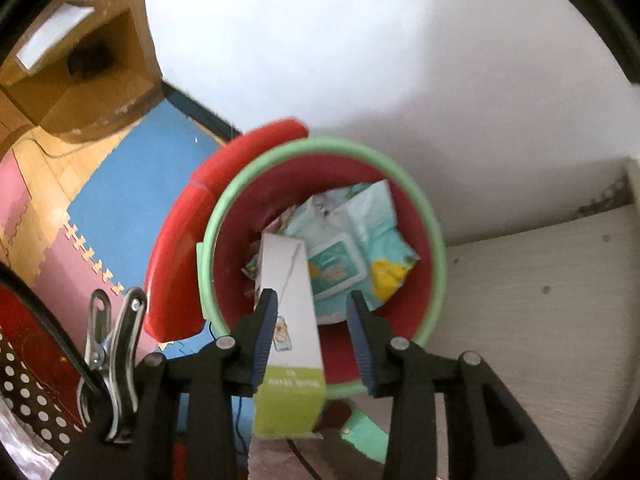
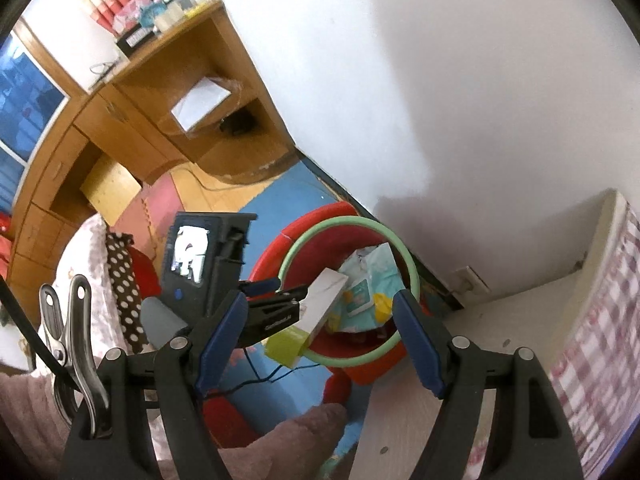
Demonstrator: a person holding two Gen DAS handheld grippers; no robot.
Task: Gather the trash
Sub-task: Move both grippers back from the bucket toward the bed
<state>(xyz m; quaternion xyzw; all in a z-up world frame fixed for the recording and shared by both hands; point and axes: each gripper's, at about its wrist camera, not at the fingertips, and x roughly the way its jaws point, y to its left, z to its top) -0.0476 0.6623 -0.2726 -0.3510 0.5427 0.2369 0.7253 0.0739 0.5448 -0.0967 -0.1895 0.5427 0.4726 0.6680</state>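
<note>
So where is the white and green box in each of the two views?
Left wrist: the white and green box is low at centre, between the fingers of the left tool, over the bin's near rim.
Right wrist: the box is at centre, beside the left tool.
Shared landmark: the red bin with the green rim.

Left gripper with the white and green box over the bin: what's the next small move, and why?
Probably draw the left gripper back. Its jaws stand open with a gap on the right side, and the box already tips over the green rim into the red bin onto the wipes pack.
</note>
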